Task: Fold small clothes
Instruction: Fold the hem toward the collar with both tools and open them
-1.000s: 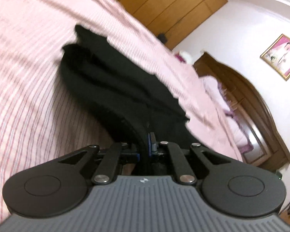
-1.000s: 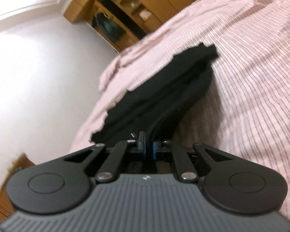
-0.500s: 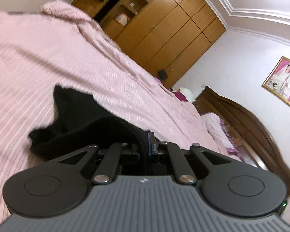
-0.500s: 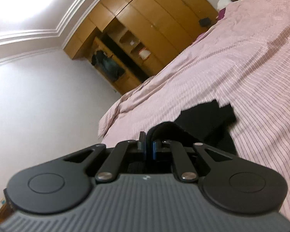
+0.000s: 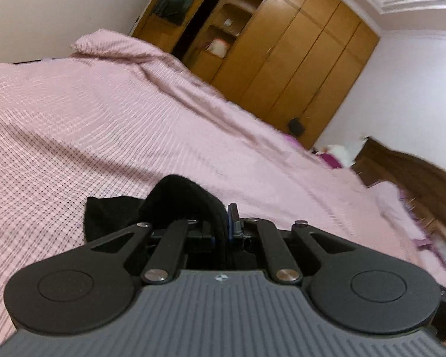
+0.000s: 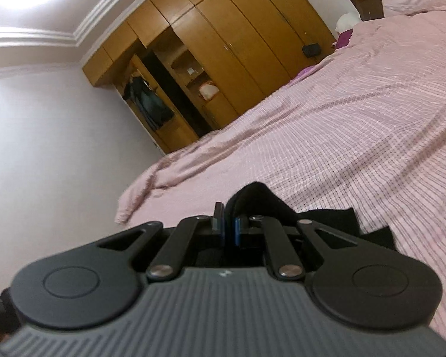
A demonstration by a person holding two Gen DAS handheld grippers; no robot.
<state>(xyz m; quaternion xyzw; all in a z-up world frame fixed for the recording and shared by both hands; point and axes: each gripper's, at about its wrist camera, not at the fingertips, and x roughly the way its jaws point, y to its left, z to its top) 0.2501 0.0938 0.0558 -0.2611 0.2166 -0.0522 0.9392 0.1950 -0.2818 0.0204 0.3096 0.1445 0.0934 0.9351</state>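
Note:
A small black garment (image 5: 175, 196) lies on the pink striped bedspread (image 5: 110, 125). My left gripper (image 5: 223, 223) is shut on one edge of it; the cloth bulges up over the jaws and hangs to the left. In the right wrist view the same black garment (image 6: 261, 199) bulges above my right gripper (image 6: 229, 226), which is shut on another edge, with more cloth (image 6: 342, 220) trailing to the right. Most of the garment is hidden under the gripper bodies.
The bedspread (image 6: 356, 125) stretches far ahead in both views. A wooden wardrobe (image 5: 282, 59) stands beyond the bed, also in the right wrist view (image 6: 223, 44). A wooden headboard (image 5: 416, 172) and pillows sit at the right.
Both grippers have tilted up and moved forward with the garment. The cloth, spread out ahead a second ago, is now bunched close under the grippers.

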